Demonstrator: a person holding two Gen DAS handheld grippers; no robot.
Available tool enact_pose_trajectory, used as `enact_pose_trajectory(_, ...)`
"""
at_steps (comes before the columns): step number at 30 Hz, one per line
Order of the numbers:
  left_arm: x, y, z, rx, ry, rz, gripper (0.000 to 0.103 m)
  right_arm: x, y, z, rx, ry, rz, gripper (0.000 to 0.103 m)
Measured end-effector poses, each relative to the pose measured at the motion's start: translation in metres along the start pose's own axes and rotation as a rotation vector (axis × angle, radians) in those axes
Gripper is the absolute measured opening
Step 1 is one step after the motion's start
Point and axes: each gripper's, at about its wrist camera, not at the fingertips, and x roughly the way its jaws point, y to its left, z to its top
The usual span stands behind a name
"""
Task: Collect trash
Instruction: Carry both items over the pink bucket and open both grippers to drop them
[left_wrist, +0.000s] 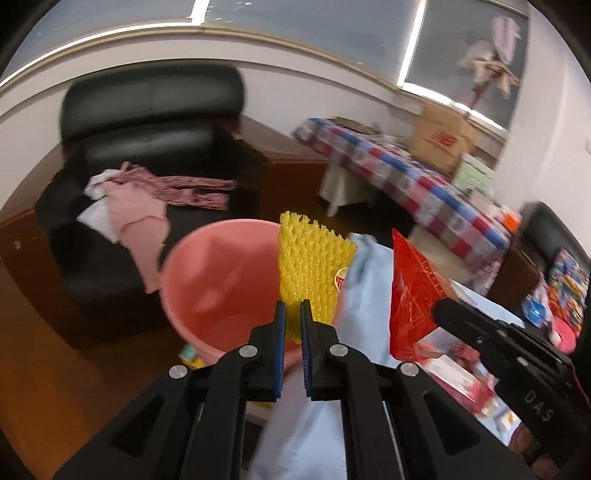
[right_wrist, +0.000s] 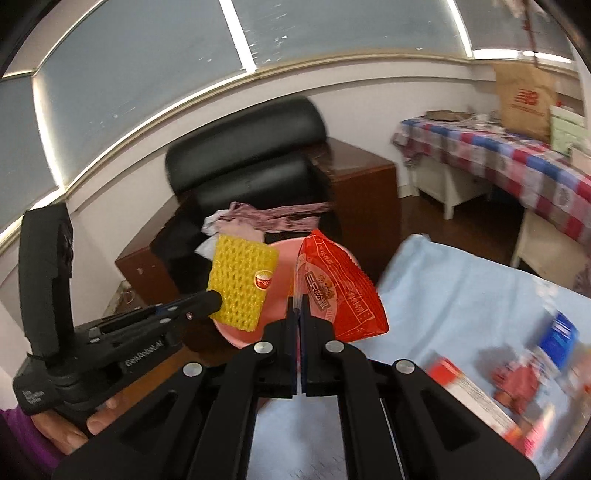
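Observation:
My left gripper (left_wrist: 292, 308) is shut on a yellow foam fruit net (left_wrist: 312, 266) and holds it upright at the right rim of a pink bin (left_wrist: 207, 280). My right gripper (right_wrist: 300, 300) is shut on a red snack wrapper (right_wrist: 343, 291), held just in front of the same pink bin (right_wrist: 282, 254). In the left wrist view the red wrapper (left_wrist: 413, 295) hangs to the right of the net, pinched by the right gripper (left_wrist: 439, 314). In the right wrist view the net (right_wrist: 240, 282) sits to the left, held by the left gripper (right_wrist: 214, 300).
A light blue cloth covers the table (right_wrist: 461, 295), with boxes and packets (right_wrist: 517, 380) on its right side. A black armchair (left_wrist: 147, 155) with pink clothes (left_wrist: 140, 206) stands behind the bin. A table with a checked cloth (left_wrist: 424, 184) and a wooden cabinet (right_wrist: 369, 184) stand beyond.

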Motion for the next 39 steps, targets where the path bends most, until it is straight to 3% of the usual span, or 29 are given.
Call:
enact_pose_trajectory(7,0.025,0.042,0.010,-0.031,0.019,0.082,0.007,0.061,0.015,0.022,-0.013,0.040,0.050,0.001)
enact_pose_trajectory(16,0.075,0.050,0.005,-0.013,0.116,0.125,0.007,0.119,0.010,0.004,0.006,0.161,0.040,0.001)
enact_pose_trajectory(28,0.102,0.050,-0.009,-0.014,0.188,0.128,0.009,0.141,0.003,-0.012,0.005,0.258,-0.013,0.002)
enact_pose_trajectory(31,0.103,0.054,-0.010,-0.032,0.199,0.132,0.014,0.145,0.001,-0.014,0.019,0.277,-0.010,0.002)
enact_pose_trajectory(32,0.102,0.056,-0.011,-0.036,0.199,0.131,0.016,0.145,0.001,-0.014,0.020,0.282,-0.011,0.003)
enact_pose_trajectory(36,0.100,0.058,-0.012,-0.044,0.199,0.128,0.030,0.145,0.003,-0.015,0.026,0.283,-0.007,0.032)
enact_pose_trajectory(39,0.096,0.059,-0.011,-0.051,0.190,0.121,0.032,0.142,0.005,-0.015,0.018,0.278,-0.009,0.032)
